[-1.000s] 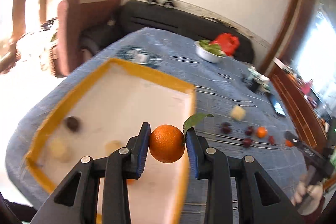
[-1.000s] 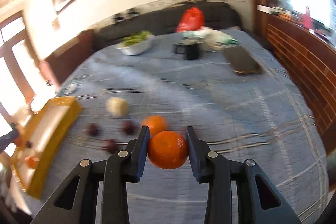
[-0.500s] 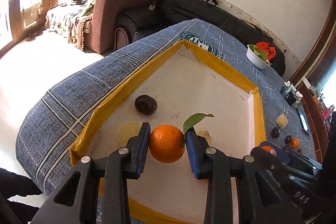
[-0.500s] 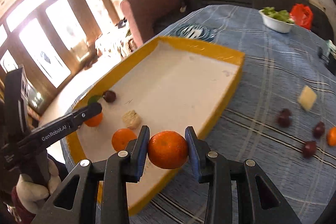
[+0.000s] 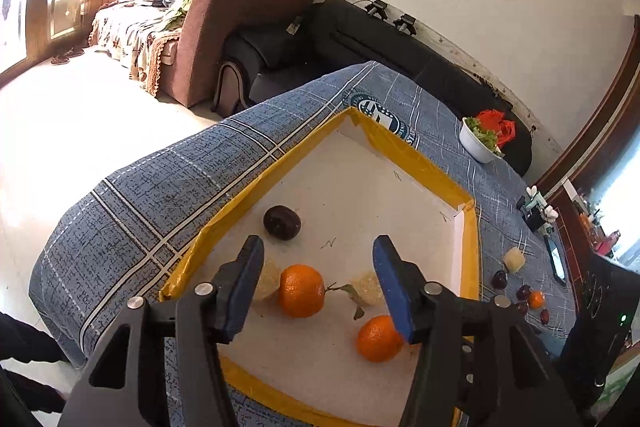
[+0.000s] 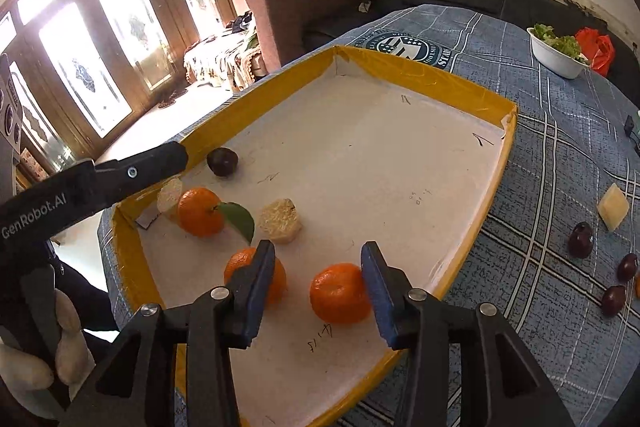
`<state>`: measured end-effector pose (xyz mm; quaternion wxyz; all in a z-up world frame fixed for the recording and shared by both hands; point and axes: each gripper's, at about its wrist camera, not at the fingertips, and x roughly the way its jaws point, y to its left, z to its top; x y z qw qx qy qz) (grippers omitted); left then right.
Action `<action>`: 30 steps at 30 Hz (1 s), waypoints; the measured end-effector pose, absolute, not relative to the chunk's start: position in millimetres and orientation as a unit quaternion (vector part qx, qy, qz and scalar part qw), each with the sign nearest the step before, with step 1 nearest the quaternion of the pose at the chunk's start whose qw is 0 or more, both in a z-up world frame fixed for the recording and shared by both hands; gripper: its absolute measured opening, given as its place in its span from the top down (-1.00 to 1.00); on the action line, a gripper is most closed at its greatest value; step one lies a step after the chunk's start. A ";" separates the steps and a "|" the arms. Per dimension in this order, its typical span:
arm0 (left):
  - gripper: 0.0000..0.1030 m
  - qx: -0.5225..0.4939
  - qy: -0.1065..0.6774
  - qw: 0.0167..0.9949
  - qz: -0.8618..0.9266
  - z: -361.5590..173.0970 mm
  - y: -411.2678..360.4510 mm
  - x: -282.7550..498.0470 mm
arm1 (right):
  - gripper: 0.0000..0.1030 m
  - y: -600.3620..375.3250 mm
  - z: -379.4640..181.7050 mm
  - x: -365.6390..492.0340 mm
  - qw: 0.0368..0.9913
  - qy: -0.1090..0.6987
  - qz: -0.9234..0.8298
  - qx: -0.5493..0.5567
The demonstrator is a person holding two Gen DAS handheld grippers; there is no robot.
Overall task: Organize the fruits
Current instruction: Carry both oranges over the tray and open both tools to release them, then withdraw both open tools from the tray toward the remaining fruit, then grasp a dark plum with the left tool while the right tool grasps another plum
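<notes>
The oranges look light, firm and round with a slightly slick peel—best pinched across the widest part, and the leafed orange (image 5: 301, 290) clear of its stem. That one sits in the tray (image 5: 416, 163) between the wide-open jaws of the left gripper (image 5: 316, 283), touching neither. The right gripper (image 6: 318, 279) is just as wide, holding nothing, its right pad at or just beside another orange (image 6: 339, 293) on the tray floor—plums (image 6: 581, 239) remain on the cloth (image 6: 560, 131).

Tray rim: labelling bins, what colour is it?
Yellow rim around a white floor; clearest in the right wrist view.
</notes>
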<state>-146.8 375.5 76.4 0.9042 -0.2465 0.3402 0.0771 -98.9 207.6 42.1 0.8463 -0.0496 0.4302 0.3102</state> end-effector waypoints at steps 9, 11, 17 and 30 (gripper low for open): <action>-0.52 -0.269 0.314 0.909 0.049 104.9 357.8 -165.8 | -0.07 119.2 61.8 -131.8 0.871 0.405 0.279 -0.006; -0.55 -0.260 0.313 0.913 0.032 110.4 343.7 -164.1 | -0.08 82.8 62.6 -135.8 0.880 0.403 0.250 0.007; -0.55 -0.197 0.340 0.918 -0.049 111.9 266.9 -148.7 | -0.08 -39.7 57.3 -122.3 0.902 0.409 0.125 0.061; -0.55 -0.150 0.414 0.889 -0.124 89.3 156.9 -62.7 | 0.00 -34.4 22.0 -52.1 0.885 0.439 0.135 0.069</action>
